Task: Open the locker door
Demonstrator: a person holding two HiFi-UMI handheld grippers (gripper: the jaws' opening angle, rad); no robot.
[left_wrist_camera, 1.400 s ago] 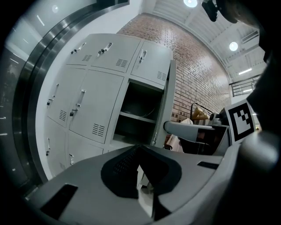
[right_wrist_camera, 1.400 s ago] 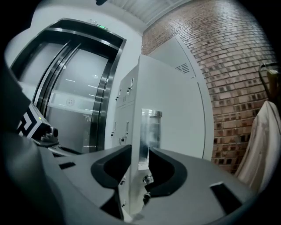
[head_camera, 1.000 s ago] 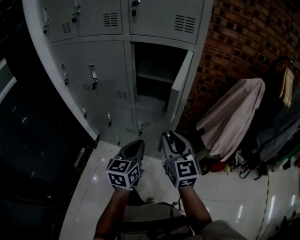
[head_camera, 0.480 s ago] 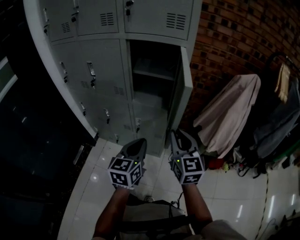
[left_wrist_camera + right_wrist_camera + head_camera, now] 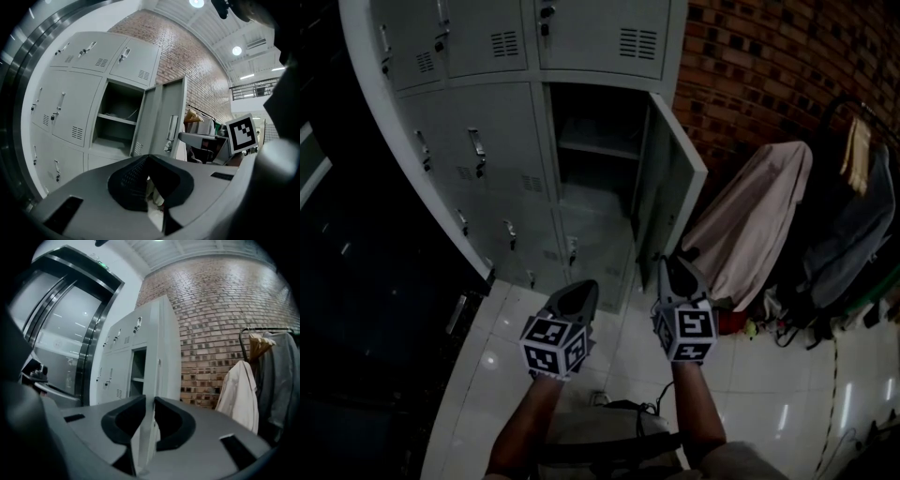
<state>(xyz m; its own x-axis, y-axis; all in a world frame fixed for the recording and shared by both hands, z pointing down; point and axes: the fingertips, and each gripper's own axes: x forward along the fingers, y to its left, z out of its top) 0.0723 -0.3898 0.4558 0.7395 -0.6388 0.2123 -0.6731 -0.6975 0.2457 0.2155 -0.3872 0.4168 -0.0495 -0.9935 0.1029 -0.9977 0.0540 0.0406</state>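
The grey locker bank (image 5: 478, 122) stands ahead. One locker door (image 5: 672, 183) in its right column is swung out to the right, and the compartment (image 5: 591, 141) behind it shows a shelf. My right gripper (image 5: 674, 265) is at the door's lower free edge. In the right gripper view the door edge (image 5: 149, 376) runs between the pads and the right gripper (image 5: 150, 401) is shut on it. My left gripper (image 5: 581, 291) hangs shut and empty in front of the lower lockers, apart from them. From the left gripper (image 5: 149, 160) the open door (image 5: 161, 117) shows ahead.
A brick wall (image 5: 769, 75) runs to the right of the lockers. A beige cloth (image 5: 755, 220) drapes over something beside the door, with a clothes rack (image 5: 853, 206) of garments further right. Dark glass panels (image 5: 356, 281) stand at the left. The floor (image 5: 487, 375) is glossy tile.
The locker door has swung further out to the right. My right gripper has moved right with it. The left gripper has hardly moved.
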